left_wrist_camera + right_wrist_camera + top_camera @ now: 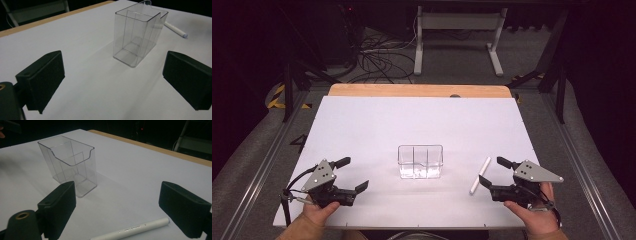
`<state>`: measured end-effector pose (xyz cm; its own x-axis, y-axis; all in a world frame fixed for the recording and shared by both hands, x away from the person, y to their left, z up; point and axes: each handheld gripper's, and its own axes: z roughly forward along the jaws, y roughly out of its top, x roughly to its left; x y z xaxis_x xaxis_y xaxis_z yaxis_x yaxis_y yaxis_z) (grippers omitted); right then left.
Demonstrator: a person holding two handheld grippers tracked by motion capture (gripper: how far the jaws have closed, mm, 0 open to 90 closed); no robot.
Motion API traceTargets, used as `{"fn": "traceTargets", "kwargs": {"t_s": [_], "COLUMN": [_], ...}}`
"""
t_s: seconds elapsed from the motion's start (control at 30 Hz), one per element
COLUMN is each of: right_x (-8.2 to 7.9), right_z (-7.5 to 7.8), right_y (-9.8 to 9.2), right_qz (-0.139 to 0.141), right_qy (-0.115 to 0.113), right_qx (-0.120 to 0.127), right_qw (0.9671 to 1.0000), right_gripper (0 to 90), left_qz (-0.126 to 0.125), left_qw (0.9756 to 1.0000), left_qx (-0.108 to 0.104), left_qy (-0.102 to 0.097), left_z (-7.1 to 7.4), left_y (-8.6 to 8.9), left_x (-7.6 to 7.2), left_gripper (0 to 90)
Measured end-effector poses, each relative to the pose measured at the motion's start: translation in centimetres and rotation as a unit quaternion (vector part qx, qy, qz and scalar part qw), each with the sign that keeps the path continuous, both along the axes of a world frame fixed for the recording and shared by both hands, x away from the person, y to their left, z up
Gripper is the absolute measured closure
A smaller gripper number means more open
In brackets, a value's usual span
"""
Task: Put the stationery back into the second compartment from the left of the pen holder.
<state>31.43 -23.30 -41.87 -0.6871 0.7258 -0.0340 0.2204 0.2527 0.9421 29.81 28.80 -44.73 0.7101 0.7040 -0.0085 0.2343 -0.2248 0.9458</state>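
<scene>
Clear plastic holder [420,161], upright, mid-table on the white board [412,120], open board on every side. White marker [480,175] lies flat to its right, apart from it, between the jaws of your right gripper [494,173], which stand wide and touch nothing. Your left gripper [353,174], near the front edge, likewise gapes empty

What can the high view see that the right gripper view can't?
High view alone: both of the person's hands, the left hand-held gripper with open jaws, the floor cables and the white frame legs beyond the table.

Right gripper view alone: small print along the white pen and a close look at its own black jaws.

Both: the clear plastic holder, the white pen lying on the white tabletop, and the open right hand-held gripper.
</scene>
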Motion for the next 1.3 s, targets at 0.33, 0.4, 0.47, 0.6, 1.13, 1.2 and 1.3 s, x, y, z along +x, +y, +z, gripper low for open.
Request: {"fn": "traceTargets", "kwargs": {"t_s": [0.33, 0.4, 0.47, 0.6, 1.13, 1.2, 1.3], "right_x": [0.0, 0.1, 0.3, 0.9, 4.0, 4.5, 5.2], "right_z": [0.2, 0.4, 0.7, 1.4, 3.3, 3.4, 3.4], "right_y": [-0.1, 0.0, 0.2, 0.5, 2.3, 2.4, 2.5], "right_qz": [-0.008, -0.013, -0.020, -0.034, -0.137, -0.155, -0.177], "right_qy": [0.007, 0.010, 0.018, 0.044, 0.178, 0.196, 0.225], "right_qx": [0.003, -0.005, -0.007, -0.018, -0.063, -0.062, -0.053], "right_qw": [0.9999, 0.9998, 0.9996, 0.9983, 0.9723, 0.9664, 0.9567], "right_gripper": [17.6, 18.2, 20.3, 25.2, 30.3, 29.9, 29.5], "left_qz": [0.049, 0.048, 0.048, 0.048, 0.047, 0.049, 0.049], "left_qw": [0.9984, 0.9985, 0.9985, 0.9984, 0.9984, 0.9983, 0.9983], "left_qx": [0.017, 0.014, 0.015, 0.017, 0.020, 0.020, 0.021], "left_qy": [-0.023, -0.022, -0.020, -0.024, -0.023, -0.023, -0.023], "left_z": [-0.1, -0.1, -0.1, -0.1, -0.1, -0.1, -0.1], "left_y": [0.2, 0.3, 0.3, 0.2, 0.2, 0.2, 0.2], "left_x": [-0.3, -0.3, -0.3, -0.4, -0.5, -0.5, -0.5], "left_gripper": [5.5, 5.6, 5.6, 5.7, 6.2, 6.3, 6.3]}}
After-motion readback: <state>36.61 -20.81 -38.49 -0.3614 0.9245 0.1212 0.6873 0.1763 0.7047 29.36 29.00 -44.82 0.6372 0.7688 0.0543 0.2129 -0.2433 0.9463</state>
